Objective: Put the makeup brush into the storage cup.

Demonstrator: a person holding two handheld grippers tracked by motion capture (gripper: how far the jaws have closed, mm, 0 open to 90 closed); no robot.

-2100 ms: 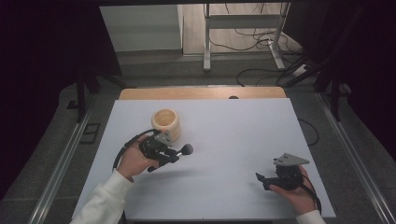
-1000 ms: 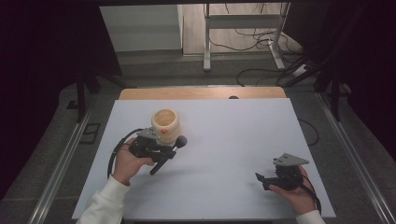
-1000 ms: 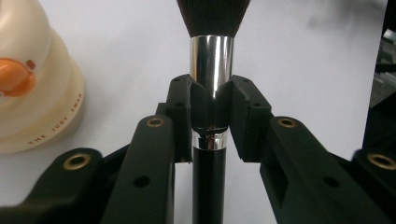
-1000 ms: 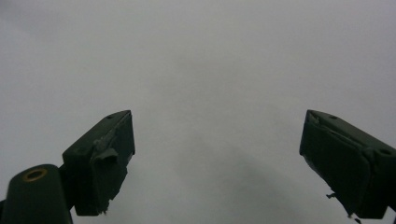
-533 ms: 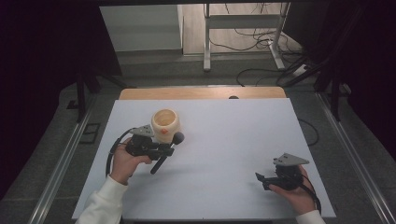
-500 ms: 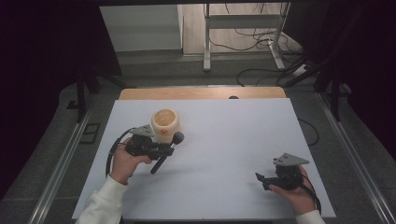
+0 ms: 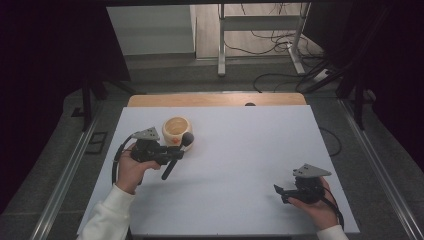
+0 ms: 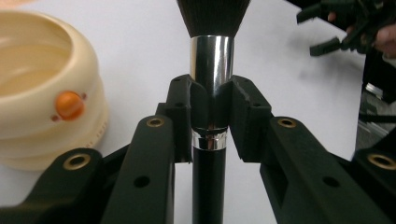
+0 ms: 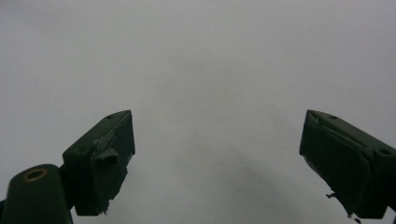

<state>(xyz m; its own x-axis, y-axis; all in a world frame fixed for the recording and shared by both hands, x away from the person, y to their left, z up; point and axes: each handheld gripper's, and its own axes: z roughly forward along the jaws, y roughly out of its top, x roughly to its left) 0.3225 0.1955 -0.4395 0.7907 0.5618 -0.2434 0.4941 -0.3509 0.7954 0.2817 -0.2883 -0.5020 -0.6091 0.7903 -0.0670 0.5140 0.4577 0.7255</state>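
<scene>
High view has my left gripper at about nine o'clock on the white table, clenched on a makeup brush whose bristle head sits right beside the cream bowl, at the bowl's four o'clock. Left gripper view shows my jaws pinching the brush on its shiny metal ferrule, with the black handle running down between them and the bristles pointing away toward twelve o'clock. That smooth, round metal is my worry: I judge it could twist or slide in the pads if the bristles press against the bowl's rim. With the bowl so near, a careless swing could also nudge or tip it. My right gripper rests at five o'clock, well apart, jaws spread wide over bare table and grasping nothing, so it isn't steadying the bowl
</scene>
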